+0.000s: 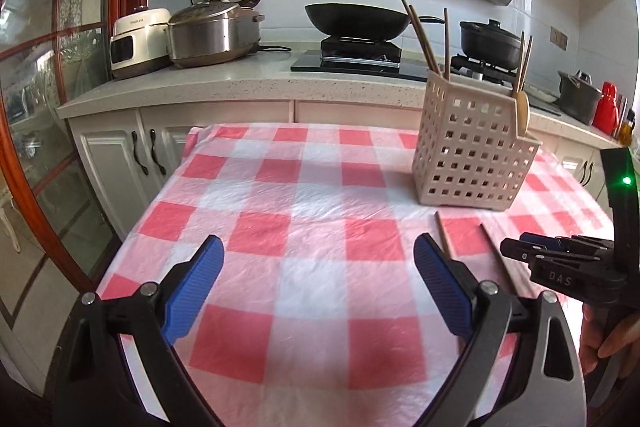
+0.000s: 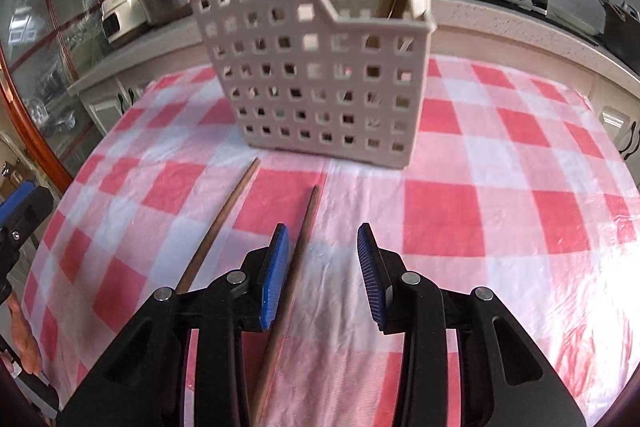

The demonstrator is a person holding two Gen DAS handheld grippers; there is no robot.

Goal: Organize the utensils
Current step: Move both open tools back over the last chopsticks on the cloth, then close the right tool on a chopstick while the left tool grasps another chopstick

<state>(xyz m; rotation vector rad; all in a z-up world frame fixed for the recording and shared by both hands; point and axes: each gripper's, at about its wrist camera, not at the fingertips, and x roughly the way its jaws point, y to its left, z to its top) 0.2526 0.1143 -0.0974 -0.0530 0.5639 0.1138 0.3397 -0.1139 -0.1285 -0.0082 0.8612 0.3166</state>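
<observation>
A beige perforated utensil basket (image 1: 472, 151) (image 2: 312, 83) stands on the red-and-white checked tablecloth (image 1: 304, 203). It holds several wooden chopsticks (image 1: 424, 39) and a pale spoon (image 1: 522, 111). Two loose brown chopsticks lie on the cloth in front of it. My right gripper (image 2: 323, 227) is open low over the right chopstick (image 2: 298, 255), which runs between the jaws close to the left pad (image 2: 276, 267) without being pressed. The other chopstick (image 2: 224, 223) lies just left of that gripper. Over bare cloth to the left, my left gripper (image 1: 318, 239) is wide open and empty.
Behind the table runs a kitchen counter (image 1: 240, 79) with two rice cookers (image 1: 212, 31), a black wok (image 1: 356, 19), a black pot (image 1: 490, 41) and a red bottle (image 1: 606, 107). A wood-framed glass door (image 1: 44, 115) stands at the left. The table's left edge is near the left gripper.
</observation>
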